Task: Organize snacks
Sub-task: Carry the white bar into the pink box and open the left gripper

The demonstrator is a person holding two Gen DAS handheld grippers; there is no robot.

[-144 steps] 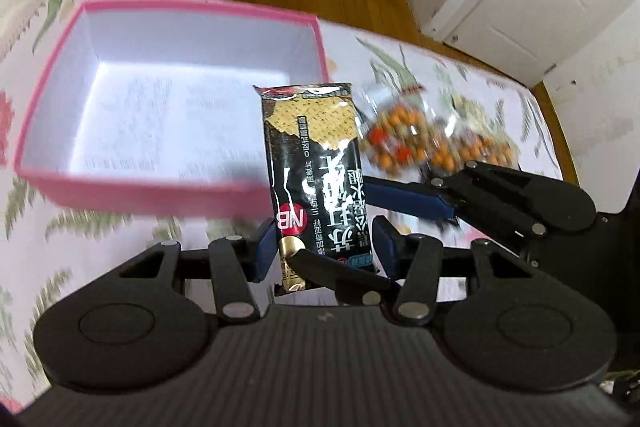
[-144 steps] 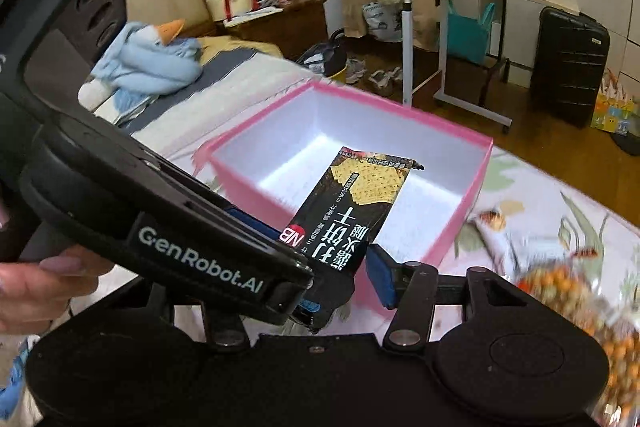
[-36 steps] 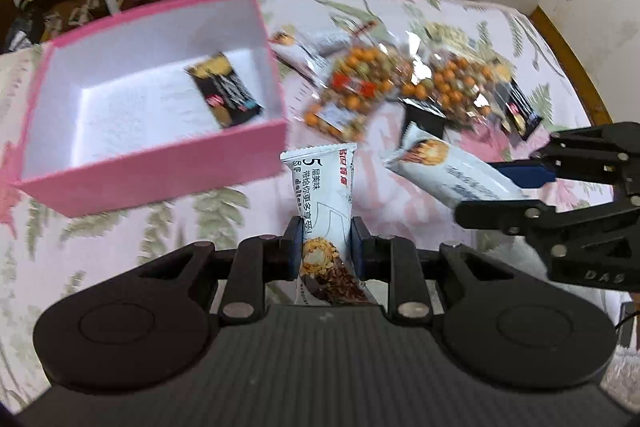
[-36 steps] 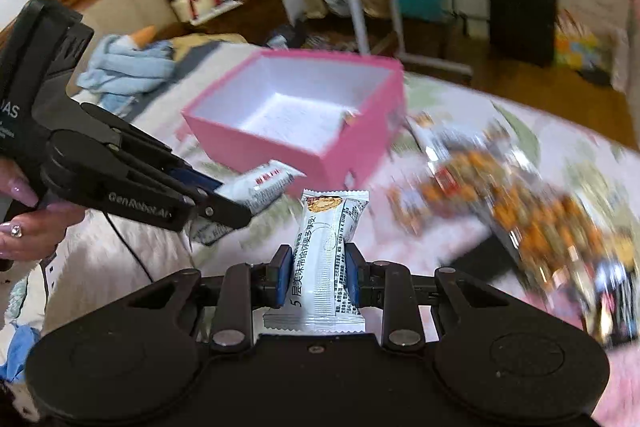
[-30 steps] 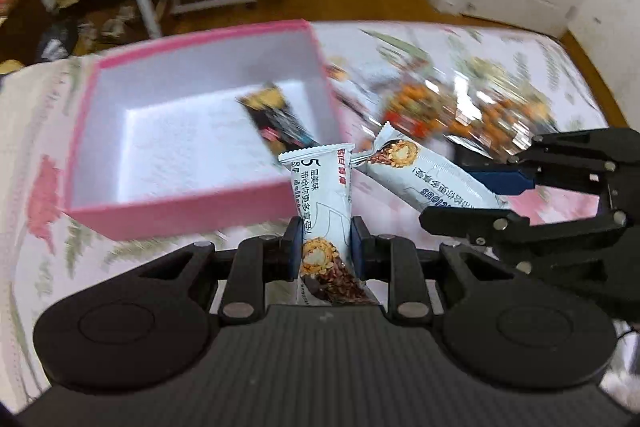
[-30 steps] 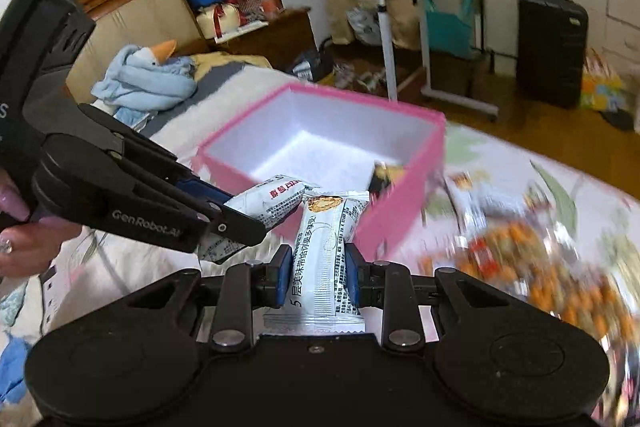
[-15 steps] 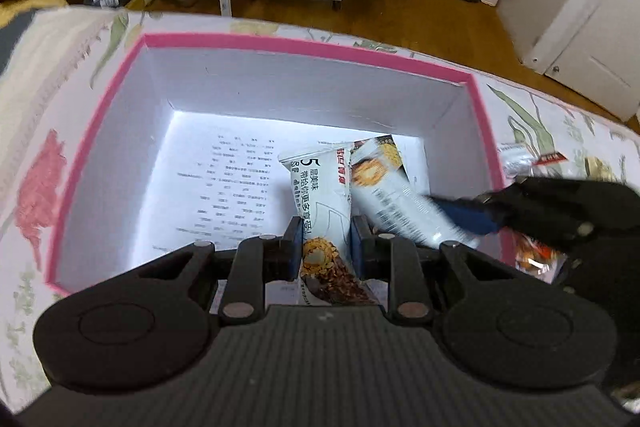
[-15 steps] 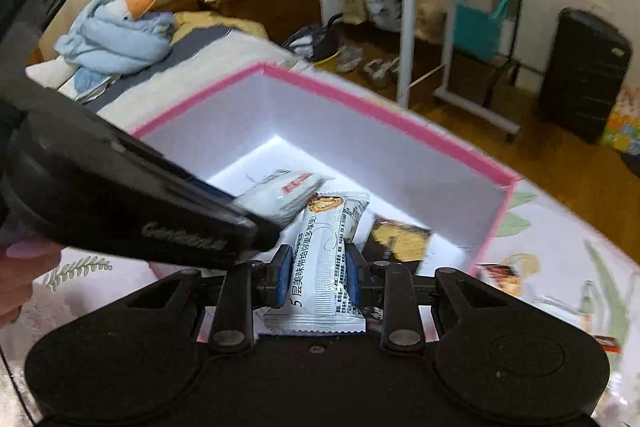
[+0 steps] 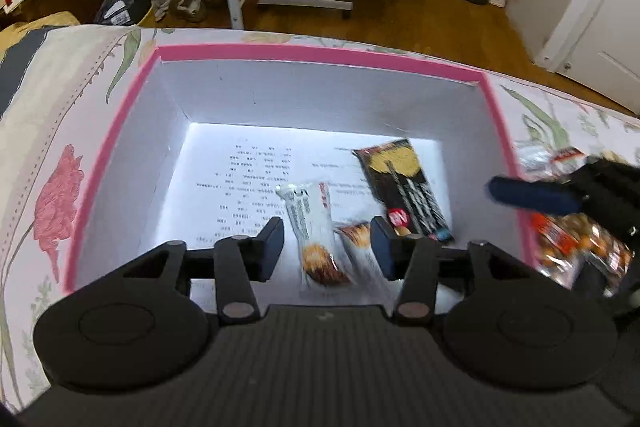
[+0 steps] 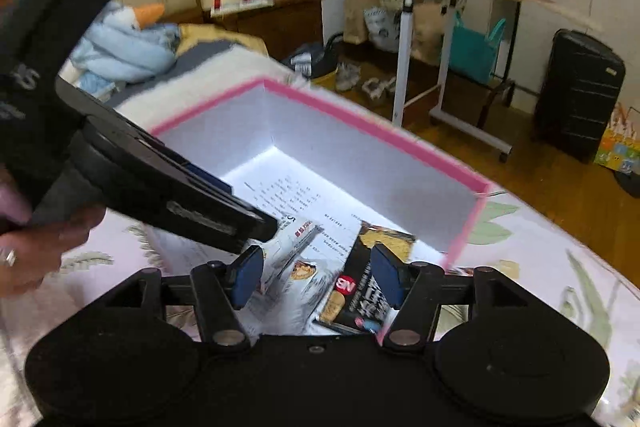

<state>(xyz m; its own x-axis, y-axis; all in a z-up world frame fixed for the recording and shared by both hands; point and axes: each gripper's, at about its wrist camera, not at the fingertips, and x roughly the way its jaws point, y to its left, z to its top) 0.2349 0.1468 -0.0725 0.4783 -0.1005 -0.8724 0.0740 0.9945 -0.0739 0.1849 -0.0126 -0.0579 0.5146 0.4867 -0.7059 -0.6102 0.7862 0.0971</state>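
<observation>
Starting at the left, a bed (image 9: 60, 115) with a floral cover is seen carrying a pink box (image 9: 120, 131) with a white interior; printed lines of small text lie on its floor but cannot be read. The left gripper (image 9: 326, 247) is held over the near part of the box, its jaws opening, the blue pads clear of anything. Directly beyond that gap, on the box floor, a white snack bar (image 9: 310, 223) is found lying loose; a numeral "5" and red lettering are noted on it in the right wrist view, the rest being illegible. A second white bar (image 9: 362, 247) lies just beside it to the right, blurred. Further right in the box, a black cracker packet (image 9: 404, 187) rests flat, with a red round mark reading "NB" at its near end.

The right gripper (image 10: 316, 281) is placed at the right side of the box, its jaws also opening and nothing pressed between them. Outside the box wall, at the far right, clear bags of orange nuts (image 9: 576, 243) are observed on the bed cover. A hand (image 10: 36, 239) grips the left tool, on whose side only blurred lettering shows.
</observation>
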